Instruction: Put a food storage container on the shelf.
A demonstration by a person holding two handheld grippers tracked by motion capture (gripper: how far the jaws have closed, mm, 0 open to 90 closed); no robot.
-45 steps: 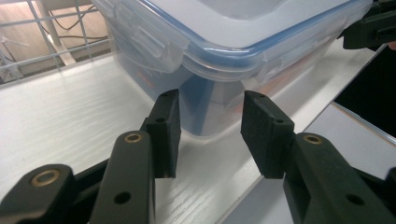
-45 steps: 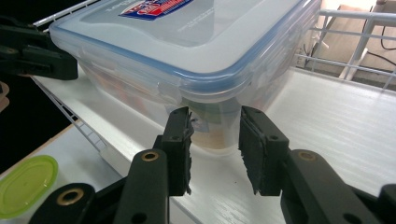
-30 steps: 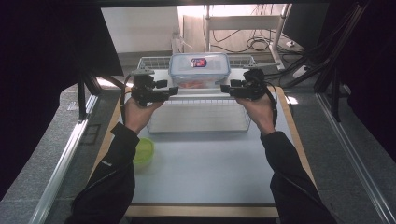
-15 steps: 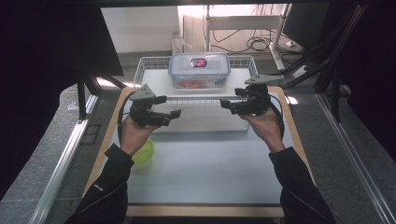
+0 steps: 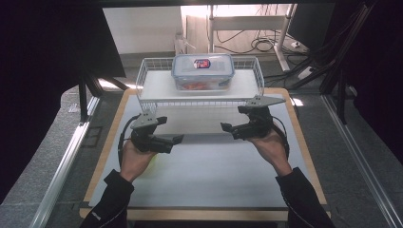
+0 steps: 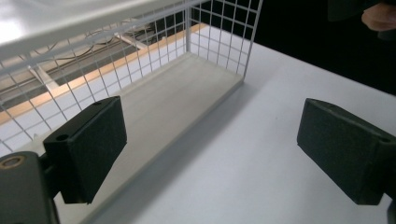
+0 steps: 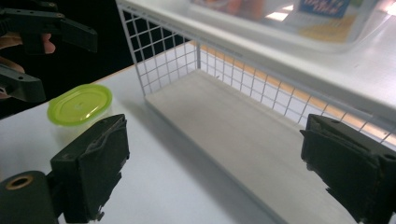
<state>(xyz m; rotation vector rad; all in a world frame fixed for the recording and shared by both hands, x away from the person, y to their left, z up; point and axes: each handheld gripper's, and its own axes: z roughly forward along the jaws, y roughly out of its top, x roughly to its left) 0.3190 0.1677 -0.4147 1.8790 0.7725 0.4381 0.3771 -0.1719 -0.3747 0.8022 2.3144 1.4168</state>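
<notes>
A clear rectangular plastic food container with a blue-rimmed lid and a red label (image 5: 203, 71) sits centred on the upper tier of a white wire-mesh shelf rack (image 5: 147, 80) at the far side of the white bench (image 5: 209, 171). Both grippers hover over the bench before the rack, well apart, holding nothing: the left gripper (image 5: 174, 139) and the right gripper (image 5: 228, 129) each have their fingers spread wide. A small tub with a lime-green lid (image 7: 80, 103) stands on the bench near the left hand.

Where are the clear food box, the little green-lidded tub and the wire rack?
clear food box (image 5: 203, 71), high view, its lid
green-lidded tub (image 7: 80, 103), right gripper view, lid centre
wire rack (image 5: 153, 85), high view, bare top shelf
</notes>
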